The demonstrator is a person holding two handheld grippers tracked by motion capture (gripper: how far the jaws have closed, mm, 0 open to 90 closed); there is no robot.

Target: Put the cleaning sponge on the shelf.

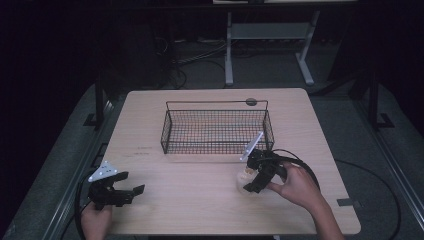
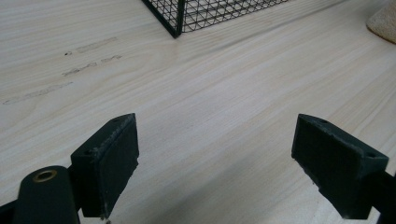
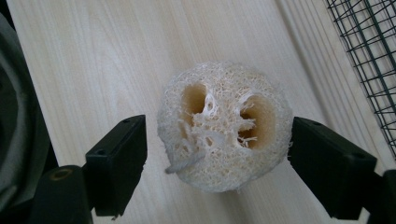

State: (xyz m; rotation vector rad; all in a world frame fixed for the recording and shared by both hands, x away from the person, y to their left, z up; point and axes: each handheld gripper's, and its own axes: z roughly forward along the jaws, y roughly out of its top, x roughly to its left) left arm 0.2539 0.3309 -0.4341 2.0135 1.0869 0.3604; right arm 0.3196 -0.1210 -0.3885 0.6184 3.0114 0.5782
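1. The landmark is the black wire basket [image 1: 216, 131], which stands on the far half of a pale wood-grain table [image 1: 170, 200], roughly centred across its width.
2. Left of the table, a dark floor and a metal rail run along the table's edge; the room beyond that is too dark to read.
3. The left gripper [image 1: 131, 191] hovers near the table's front-left corner, well apart from the basket and nearer the person than it is. A hand [image 1: 96, 220] holds it from below, and a grey three-cornered plate [image 1: 103, 171] sits on top.
4. In the left gripper view its jaws are spread wide with nothing between them, over bare wood. Faint smudged marks [image 2: 60, 72] lie on the grain to the left of the basket's corner [image 2: 175, 18].
5. Behind the basket, past the table's far edge, a white metal frame [image 1: 229, 50] stands on the floor beside a tangle of dark cables [image 1: 175, 60].
6. A small dark round spot [image 1: 251, 102] sits on the table just behind the basket's right rear corner.
7. A loofah slice [image 3: 224, 126], pale and fibrous with two large holes, rests on the table just in front of the basket's right front corner.
8. The right gripper [image 1: 248, 177] is over the loofah slice, held by the person's right hand [image 1: 296, 186]. In the right gripper view the jaws stand released on either side of it: the right one is touching or nearly touching, and the left one stands apart.
9. A black cable [image 1: 300, 162] loops from this gripper to the right.
10. Right of the table lie grey carpet and more dark floor.
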